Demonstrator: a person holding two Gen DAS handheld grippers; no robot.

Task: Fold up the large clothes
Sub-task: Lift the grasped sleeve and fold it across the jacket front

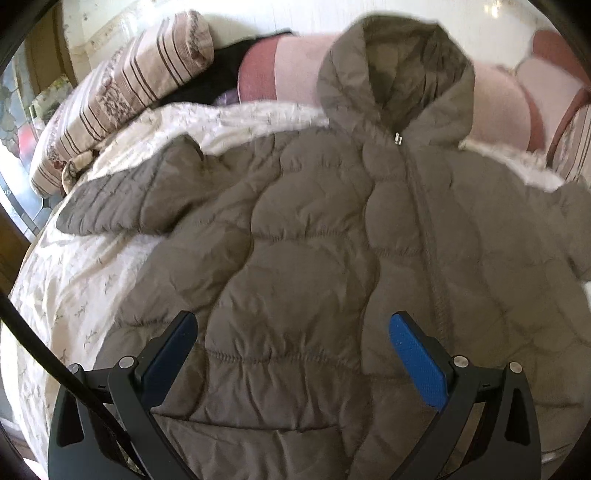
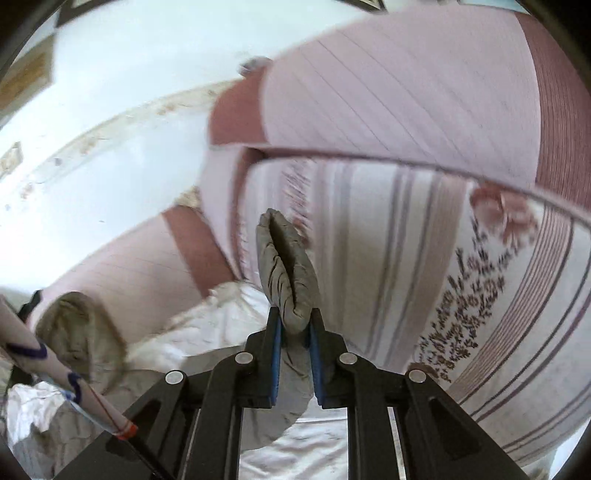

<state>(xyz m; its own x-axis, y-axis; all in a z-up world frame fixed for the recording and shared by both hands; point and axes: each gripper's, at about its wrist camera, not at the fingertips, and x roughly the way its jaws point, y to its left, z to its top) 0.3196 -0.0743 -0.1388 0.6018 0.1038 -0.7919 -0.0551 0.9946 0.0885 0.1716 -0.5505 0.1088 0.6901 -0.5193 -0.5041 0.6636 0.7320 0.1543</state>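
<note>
**A:** What does the left wrist view show?

**B:** A grey-brown quilted puffer jacket with a hood (image 1: 332, 229) lies spread front-up on a white bedspread with a faint sprig print (image 1: 74, 288). Its zip is closed up to a small metal zip pull (image 1: 398, 138), the hood points toward the head of the bed, and one sleeve reaches out to the left. The left gripper (image 1: 291, 328) hovers over the lower part of the jacket, its blue-padded fingers wide apart with nothing between them.

**A:** Any containers?

**B:** None that I can make out. At the head of the bed are a cream pillow with brown stripes and a floral band (image 1: 122, 96), a pink pillow with a darker rose border (image 1: 295, 70) and something black between them. A white wall (image 1: 258, 14) stands behind.

**A:** And the right wrist view?

**B:** The right gripper (image 2: 294, 317) has its fingers closed on a bunched fold of the same jacket, probably a sleeve end, which sticks up between the blue pads. Behind it are the striped floral pillow and the pink pillows, blurred, with the white bedspread below. At lower left the jacket's hood shows, beside a pale sleeve with dark blue markings (image 2: 48, 365).
</note>
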